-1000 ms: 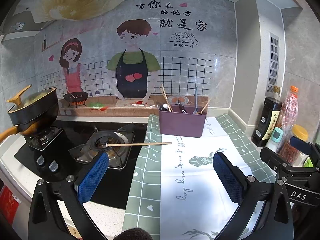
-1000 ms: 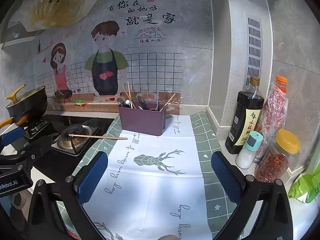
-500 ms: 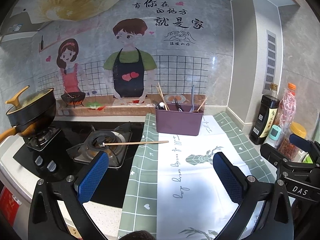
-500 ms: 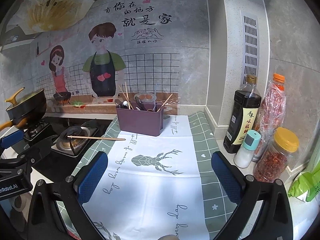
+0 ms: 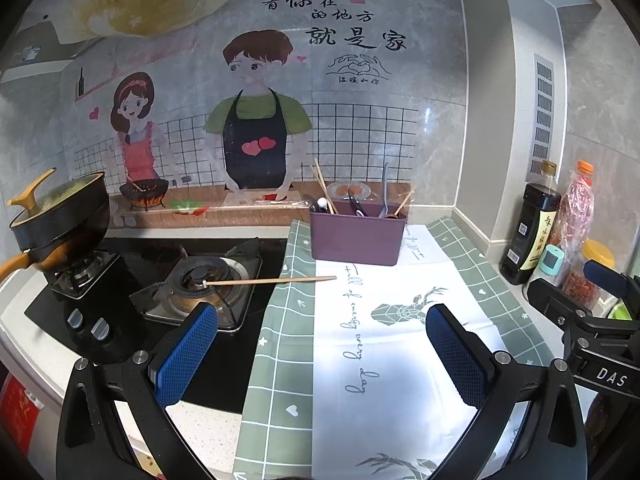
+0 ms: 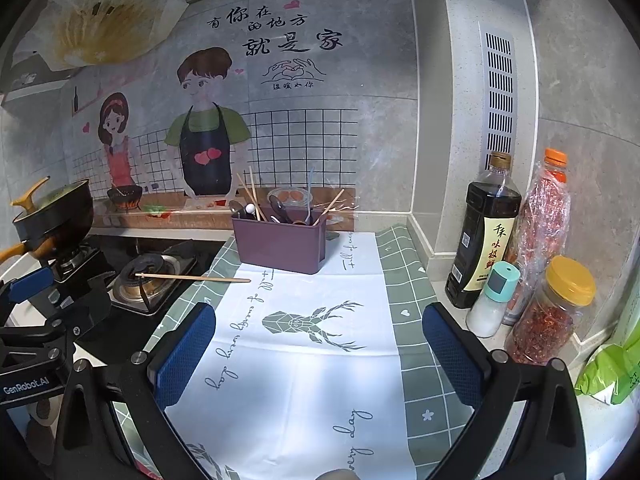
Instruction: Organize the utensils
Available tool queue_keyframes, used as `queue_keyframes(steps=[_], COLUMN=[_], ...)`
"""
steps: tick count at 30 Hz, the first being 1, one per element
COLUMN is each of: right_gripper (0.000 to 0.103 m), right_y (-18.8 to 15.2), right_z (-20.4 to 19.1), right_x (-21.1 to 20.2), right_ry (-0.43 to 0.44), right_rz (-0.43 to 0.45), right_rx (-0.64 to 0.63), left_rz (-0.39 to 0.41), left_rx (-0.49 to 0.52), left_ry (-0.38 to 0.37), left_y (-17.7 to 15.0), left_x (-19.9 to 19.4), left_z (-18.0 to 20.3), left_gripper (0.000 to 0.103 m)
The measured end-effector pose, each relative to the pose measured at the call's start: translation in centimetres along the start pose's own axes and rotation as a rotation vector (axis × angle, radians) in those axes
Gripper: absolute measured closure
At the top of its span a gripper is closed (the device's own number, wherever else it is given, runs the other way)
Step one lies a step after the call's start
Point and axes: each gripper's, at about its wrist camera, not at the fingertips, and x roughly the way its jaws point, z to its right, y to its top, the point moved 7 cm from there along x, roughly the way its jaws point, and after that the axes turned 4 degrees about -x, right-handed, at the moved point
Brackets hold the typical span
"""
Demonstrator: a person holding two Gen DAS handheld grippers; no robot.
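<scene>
A purple utensil holder (image 5: 357,233) stands at the back of the green-and-white mat (image 5: 400,352), holding chopsticks, spoons and other utensils; it also shows in the right wrist view (image 6: 280,244). A single wooden chopstick (image 5: 272,280) lies from the gas burner across onto the mat's left edge, seen too in the right wrist view (image 6: 192,278). My left gripper (image 5: 322,350) is open and empty, near and in front of the chopstick. My right gripper (image 6: 320,352) is open and empty above the mat, short of the holder.
A black pot with a yellow handle (image 5: 56,216) sits on the left burner of the stove (image 5: 200,284). A soy sauce bottle (image 6: 486,232), salt shaker (image 6: 494,300), chilli jar (image 6: 556,312) and chilli bottle stand at the right wall. A green bag (image 6: 612,368) lies at far right.
Both grippers have drifted slightly left and back; the holder and chopstick sit a bit further right in view. Both stay open and empty. Nothing on the counter has moved.
</scene>
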Motion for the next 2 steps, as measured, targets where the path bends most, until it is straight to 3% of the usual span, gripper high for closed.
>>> queue_keyframes(steps=[2], right_gripper=[0.000], right_y=[0.07], right_z=[0.01], right_x=[0.19], right_ry=[-0.001], right_rz=[-0.002], right_rx=[-0.003], left_rz=[0.000], left_rx=[0.002], left_ry=[0.003], left_y=[-0.01], left_x=[0.33], left_z=[-0.30], left_gripper=[0.000])
